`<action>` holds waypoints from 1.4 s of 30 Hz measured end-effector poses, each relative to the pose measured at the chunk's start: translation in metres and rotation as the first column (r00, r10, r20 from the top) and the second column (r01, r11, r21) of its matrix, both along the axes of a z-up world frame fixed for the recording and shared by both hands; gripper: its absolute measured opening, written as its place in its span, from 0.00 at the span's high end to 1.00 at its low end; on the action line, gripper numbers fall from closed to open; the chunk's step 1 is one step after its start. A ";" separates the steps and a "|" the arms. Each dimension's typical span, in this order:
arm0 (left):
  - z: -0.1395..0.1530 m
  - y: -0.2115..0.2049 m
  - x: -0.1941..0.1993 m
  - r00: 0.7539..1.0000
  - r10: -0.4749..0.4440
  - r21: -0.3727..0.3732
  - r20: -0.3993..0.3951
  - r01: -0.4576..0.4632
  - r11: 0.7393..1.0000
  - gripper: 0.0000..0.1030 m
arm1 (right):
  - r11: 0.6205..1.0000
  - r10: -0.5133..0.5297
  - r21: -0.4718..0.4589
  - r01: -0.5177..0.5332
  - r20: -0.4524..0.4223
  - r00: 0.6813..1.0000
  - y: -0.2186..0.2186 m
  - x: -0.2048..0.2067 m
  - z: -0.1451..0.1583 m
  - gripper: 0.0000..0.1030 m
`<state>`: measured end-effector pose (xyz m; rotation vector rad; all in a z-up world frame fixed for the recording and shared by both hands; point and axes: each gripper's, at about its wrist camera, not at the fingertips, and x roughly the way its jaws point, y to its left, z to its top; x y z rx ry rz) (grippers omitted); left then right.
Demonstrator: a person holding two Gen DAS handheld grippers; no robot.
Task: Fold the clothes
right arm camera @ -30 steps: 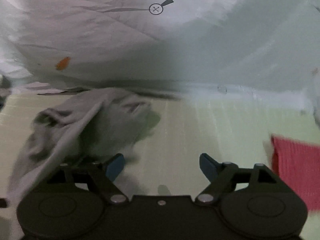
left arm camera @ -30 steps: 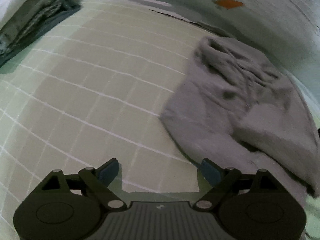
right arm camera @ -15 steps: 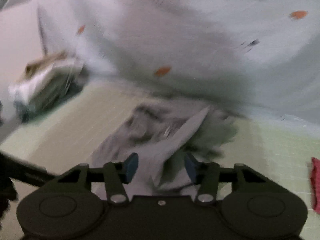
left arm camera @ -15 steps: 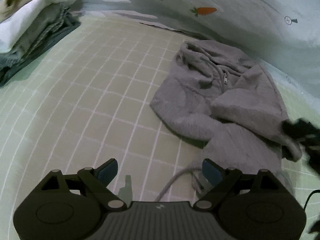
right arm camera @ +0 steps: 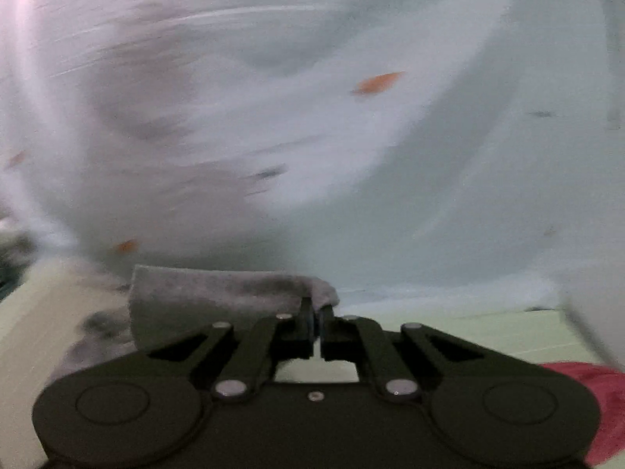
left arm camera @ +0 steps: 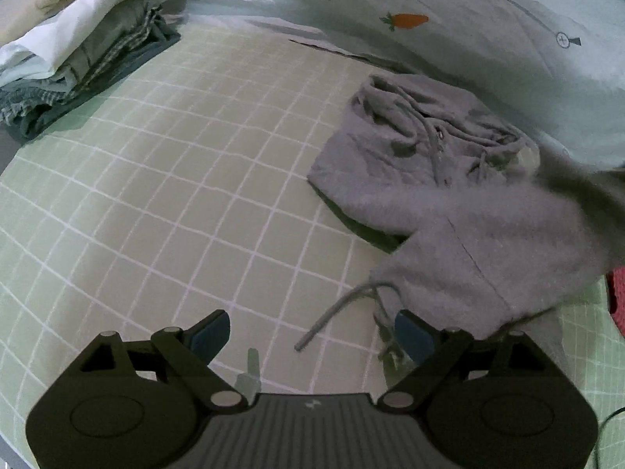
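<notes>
A grey fleece hoodie (left arm camera: 449,195) lies crumpled on the green checked bed sheet (left arm camera: 175,164), right of centre in the left wrist view. Its drawstring (left arm camera: 336,312) trails toward my left gripper (left arm camera: 312,336), which is open and empty just in front of the hem. My right gripper (right arm camera: 316,312) is shut on an edge of the hoodie (right arm camera: 218,293) and holds it lifted; the fabric hangs to the left of the fingers. In the left wrist view that lifted part blurs off to the right.
A stack of folded clothes (left arm camera: 78,47) sits at the far left of the bed. A pale quilt with carrot prints (left arm camera: 468,19) rises along the back. A red cloth (right arm camera: 586,398) lies at the right edge.
My right gripper has closed on the hoodie's edge and lifted it, swinging toward the quilt. The hoodie's right side has been pulled up and over. My left gripper stays open near the hem.
</notes>
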<state>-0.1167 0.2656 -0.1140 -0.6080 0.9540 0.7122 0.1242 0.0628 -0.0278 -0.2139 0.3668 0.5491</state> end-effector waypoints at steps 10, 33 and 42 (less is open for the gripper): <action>-0.005 -0.024 0.035 0.996 -0.080 0.012 -0.030 0.080 0.997 0.11 | 0.980 -0.179 -0.132 0.153 -0.217 0.960 -0.045 0.013 -0.075 0.44; -0.042 0.011 0.053 0.990 0.068 -0.252 0.127 -0.034 0.967 0.82 | 0.993 -0.118 -0.070 0.095 -0.616 0.779 -0.023 -0.026 -0.147 0.16; 0.010 0.048 0.001 0.964 0.153 -0.006 0.219 -0.156 0.988 0.88 | 0.991 -0.130 -0.108 0.082 -0.589 0.798 -0.017 -0.045 -0.146 0.04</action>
